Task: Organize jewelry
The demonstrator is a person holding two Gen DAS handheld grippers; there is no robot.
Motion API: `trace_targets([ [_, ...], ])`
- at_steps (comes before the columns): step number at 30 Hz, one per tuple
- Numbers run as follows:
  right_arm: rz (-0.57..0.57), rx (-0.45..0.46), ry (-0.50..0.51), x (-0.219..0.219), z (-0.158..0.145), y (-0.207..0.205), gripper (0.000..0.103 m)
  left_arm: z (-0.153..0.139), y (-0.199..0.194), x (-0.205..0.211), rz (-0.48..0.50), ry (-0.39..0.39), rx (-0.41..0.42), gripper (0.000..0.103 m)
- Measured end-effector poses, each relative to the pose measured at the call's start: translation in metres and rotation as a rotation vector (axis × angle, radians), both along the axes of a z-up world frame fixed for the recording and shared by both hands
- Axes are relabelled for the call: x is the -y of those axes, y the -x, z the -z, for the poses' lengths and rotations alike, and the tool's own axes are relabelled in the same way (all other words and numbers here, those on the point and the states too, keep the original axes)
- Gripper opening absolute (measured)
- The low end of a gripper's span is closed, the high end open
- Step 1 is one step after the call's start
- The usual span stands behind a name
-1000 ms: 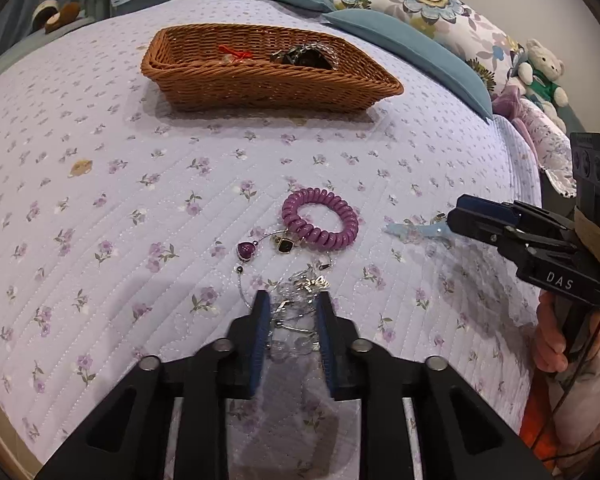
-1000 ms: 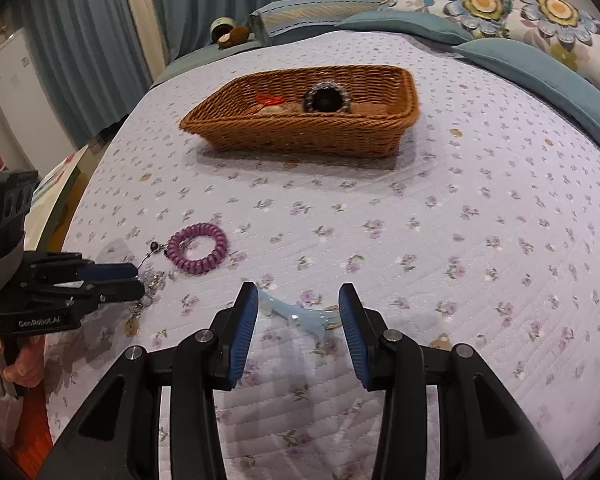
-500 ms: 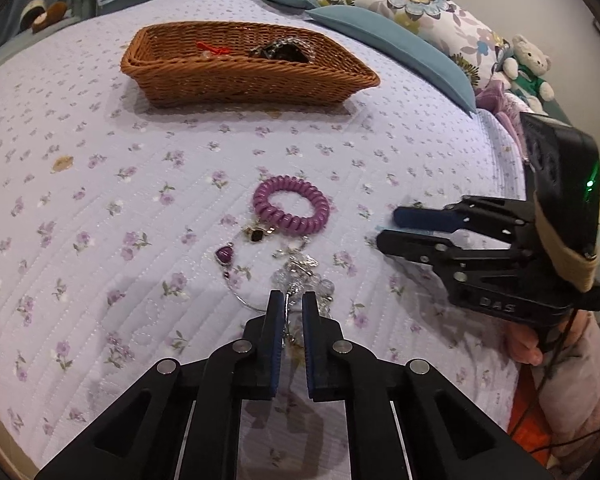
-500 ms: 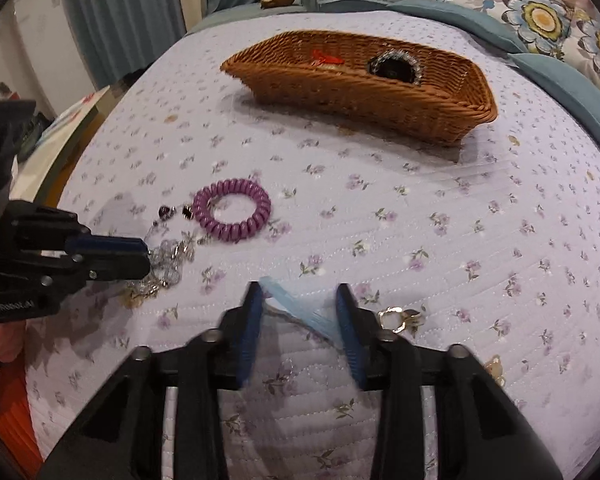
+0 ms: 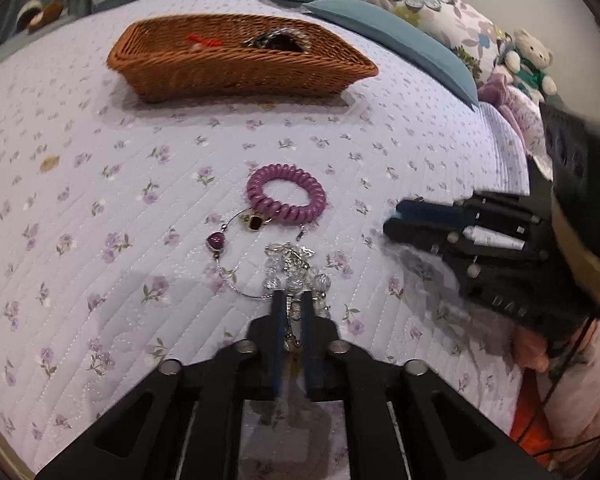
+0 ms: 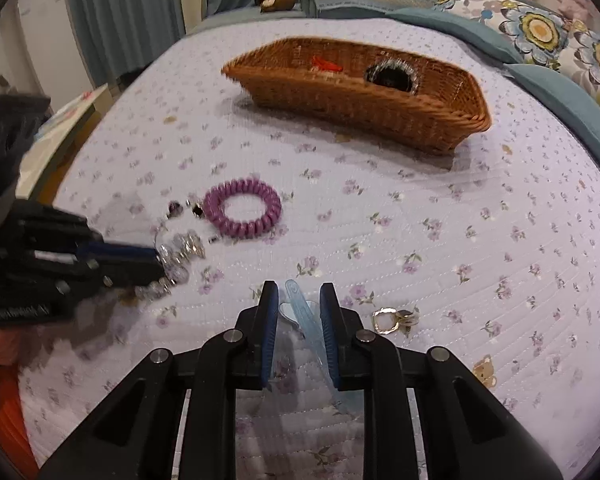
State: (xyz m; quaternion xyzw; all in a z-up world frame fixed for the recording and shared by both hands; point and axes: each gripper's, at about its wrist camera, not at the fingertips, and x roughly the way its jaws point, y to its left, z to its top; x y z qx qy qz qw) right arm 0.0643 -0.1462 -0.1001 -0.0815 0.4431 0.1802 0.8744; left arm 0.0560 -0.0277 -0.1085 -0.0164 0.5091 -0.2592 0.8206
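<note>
on the flowered bedspread [image 6: 480,248] the left gripper [image 5: 291,300] was pinched on a clear beaded bracelet [image 5: 296,270], its blue pads nearly together with beads and silver charms bunched at the tips. just past it lay a thin wire bangle [image 5: 236,256] with a purple heart charm, touching a purple coil hair tie [image 5: 286,199]. farther back, well apart from these, sat a wicker basket [image 6: 364,104] holding something red and a dark fuzzy ring (i couldn't make out more). to the right, the right gripper [image 6: 299,300] was half closed around a pale blue hair clip [image 6: 308,320], which lay lengthwise between its fingers; whether the pads actually pressed on the clip i couldn't tell. just beside that gripper on the right, a small cluster of gold rings [image 6: 392,318] rested on the quilt.
</note>
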Motion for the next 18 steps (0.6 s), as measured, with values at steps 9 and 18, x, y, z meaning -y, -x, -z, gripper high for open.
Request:
trace_targets([
  [9,0.037,0.082,-0.209,0.028,-0.037,0.007,0.023,-0.03,0.006,-0.027,-0.023,0.202,0.048,0.003],
  [18,0.076,0.089,-0.278,0.04,-0.054,0.003,0.023,-0.076,0.001,-0.056,-0.029,0.417,0.113,0.002],
])
